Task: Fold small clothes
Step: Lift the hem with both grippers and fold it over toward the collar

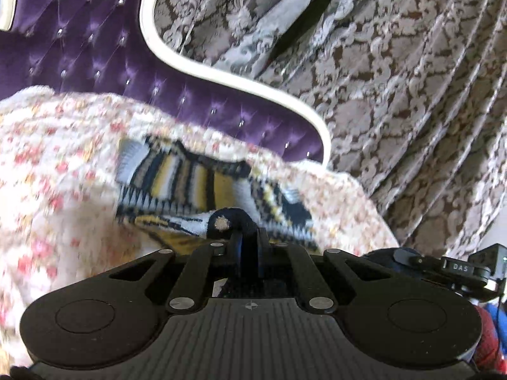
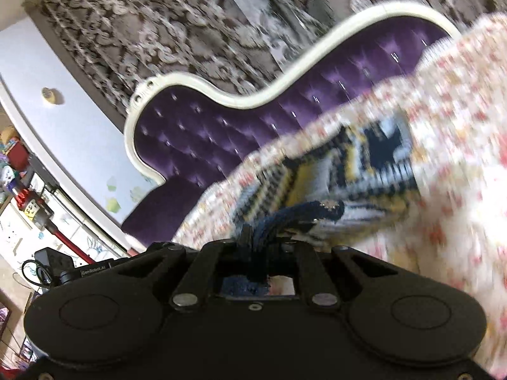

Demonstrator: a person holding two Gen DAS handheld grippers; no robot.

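Observation:
A small knitted garment with navy, yellow, white and tan stripes lies on the floral bed cover. My left gripper is shut on its navy edge, which carries a pale button. In the right wrist view the same garment lies ahead, blurred. My right gripper is shut on a navy ribbed edge with a button at its tip. Both hold the edge a little above the cover.
A purple tufted headboard with a white rim stands behind the bed, also in the right wrist view. Patterned brown-grey curtains hang beyond. The other gripper's body shows at the right. Cluttered shelves are at the left.

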